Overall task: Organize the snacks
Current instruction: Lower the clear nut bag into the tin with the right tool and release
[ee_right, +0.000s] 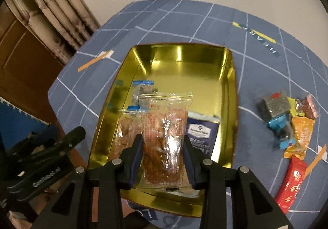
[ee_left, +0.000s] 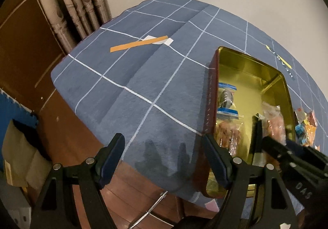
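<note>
Blue checked cloth (ee_left: 143, 77) covers the desk. Right gripper (ee_right: 163, 159) pinches a clear snack bag (ee_right: 164, 136) over the gold tin (ee_right: 229, 89). Left gripper (ee_left: 164, 159) is spread wide, holding nothing.

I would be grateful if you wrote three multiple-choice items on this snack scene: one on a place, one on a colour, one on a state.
1. Where does the loose pile of snacks lie?
A. On the cloth right of the tin
B. Inside the tin
C. On the floor

2. What colour is the inside of the tin?
A. Silver
B. Gold
C. White

3. What is the right hand-held gripper doing?
A. Standing open and empty
B. Gripping the tin's rim
C. Holding a clear snack packet

Answers:
1 A, the pile sits on the blue checked cloth beside the tin.
2 B, its walls and floor shine gold.
3 C, the packet sits clamped between its fingers above the tin.
</note>
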